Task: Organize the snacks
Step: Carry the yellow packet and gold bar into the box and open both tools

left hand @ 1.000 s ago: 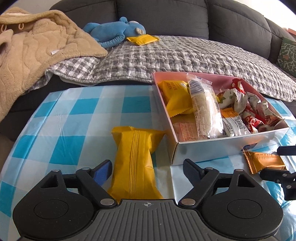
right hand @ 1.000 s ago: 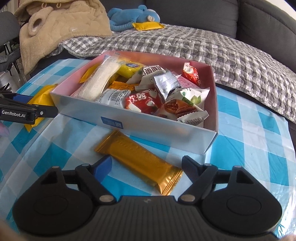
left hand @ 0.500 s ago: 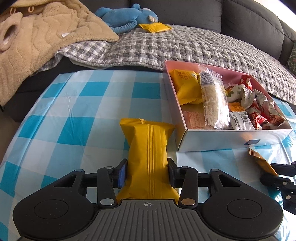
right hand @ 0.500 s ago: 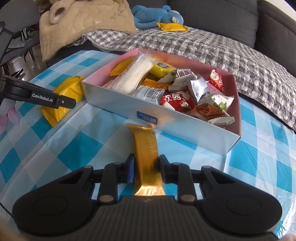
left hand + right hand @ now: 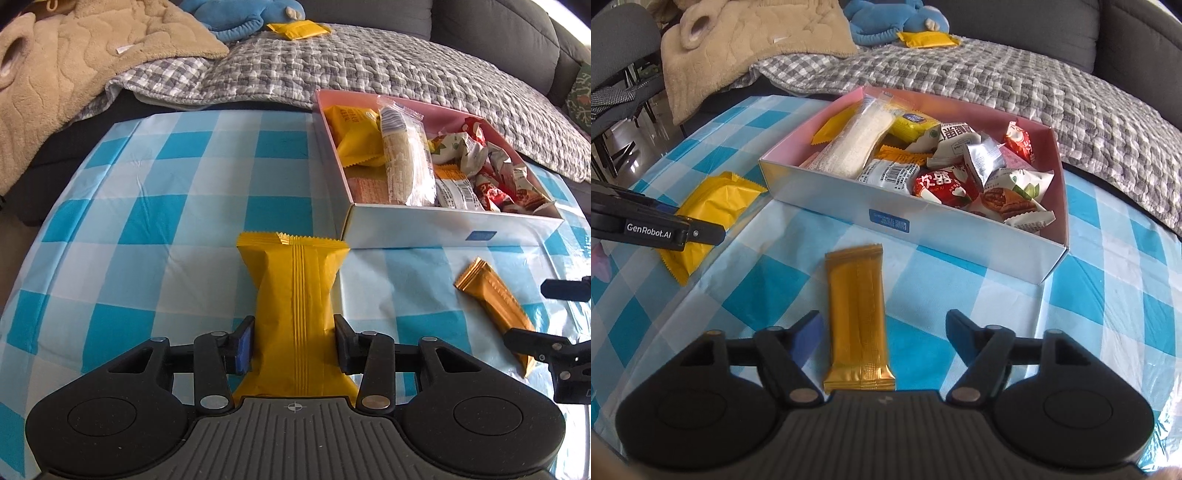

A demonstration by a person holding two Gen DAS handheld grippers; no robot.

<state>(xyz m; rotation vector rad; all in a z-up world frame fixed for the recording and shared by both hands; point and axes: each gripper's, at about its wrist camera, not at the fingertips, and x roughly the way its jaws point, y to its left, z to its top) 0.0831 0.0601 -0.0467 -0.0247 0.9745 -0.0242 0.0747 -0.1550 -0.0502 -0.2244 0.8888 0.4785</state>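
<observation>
Left wrist view: left claw (image 5: 293, 341) is clenched on the yellow snack pack (image 5: 293, 295), both pads pressed into its sides so the wrapper pinches at the waist. Pack lies lengthwise along the claw's line on the checked desk (image 5: 147, 221), its far crimped end just beside the near-left corner of the snack box (image 5: 454, 229). Whether it has come off the cloth I cannot tell.

Right wrist view: right claw (image 5: 884, 332) has its jaws opening; the gold bar (image 5: 858, 317) lies between them, touching neither pad, flat on the desk and pointing toward the box's near wall (image 5: 886, 214). So the bar is released, not held.

Box is already crowded: a long pale roll in clear wrap (image 5: 855, 144), a red packet (image 5: 943, 182), silver, white and yellow packets heaped beside them. One more yellow packet (image 5: 929, 38) sits on the grey checked blanket (image 5: 1015, 85) of the sofa by a blue plush toy (image 5: 894, 22), well apart from the desk.

Step in hand, by my reading: gathering the last loose snacks into the box, left side gripped, right side let go of its bar.

Next move likely calls for:
- left: lift clear of the wall, carry over the box's left end, drop where there is room
- right: close again, square on the bar's middle; slick foil may slip
</observation>
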